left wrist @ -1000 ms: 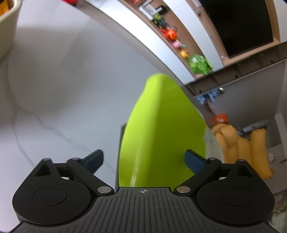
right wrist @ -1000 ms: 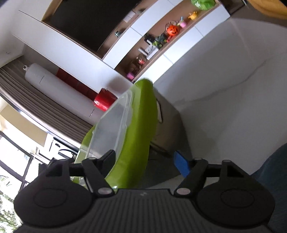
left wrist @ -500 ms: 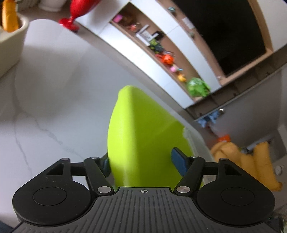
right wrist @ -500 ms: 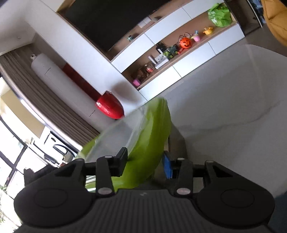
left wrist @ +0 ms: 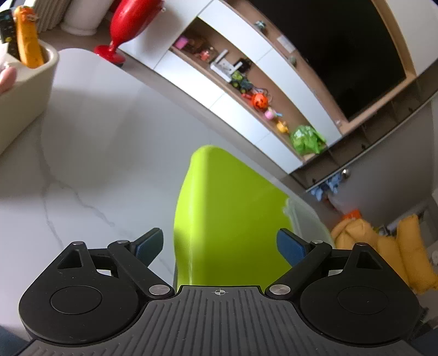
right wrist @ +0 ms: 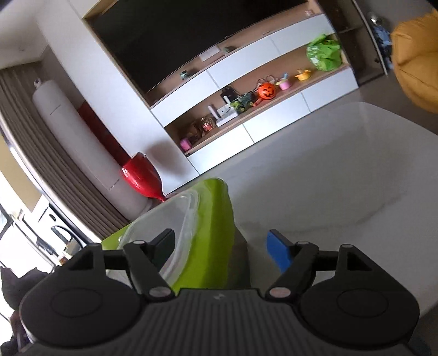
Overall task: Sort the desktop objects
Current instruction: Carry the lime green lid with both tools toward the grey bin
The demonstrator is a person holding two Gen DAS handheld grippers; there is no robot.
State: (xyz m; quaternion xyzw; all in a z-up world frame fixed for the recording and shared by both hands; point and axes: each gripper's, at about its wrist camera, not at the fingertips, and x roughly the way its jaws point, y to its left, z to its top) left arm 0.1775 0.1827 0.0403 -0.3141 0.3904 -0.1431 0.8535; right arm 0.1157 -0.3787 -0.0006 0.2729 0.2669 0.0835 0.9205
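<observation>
A lime-green lid [left wrist: 227, 219] with a clear plastic container [right wrist: 175, 216] stands on edge on the white marble table [left wrist: 95, 153]. In the left wrist view my left gripper [left wrist: 220, 246] is open, its blue pads [left wrist: 149, 245] apart on either side of the lid's green face, not pressing it. In the right wrist view the green lid [right wrist: 210, 238] sits between the fingers of my right gripper [right wrist: 223, 249], which is open; the right blue pad [right wrist: 277, 252] stands clear of it.
A cream bin [left wrist: 24, 90] holding an orange toy [left wrist: 28, 41] stands at the table's far left. A red vase [left wrist: 128, 22], a shelf unit with toys [right wrist: 246, 98] and a yellow sofa [left wrist: 388, 246] lie beyond the table.
Both grippers were closed on the green lid half a second ago and have now opened. Both views have tilted up, showing more of the room.
</observation>
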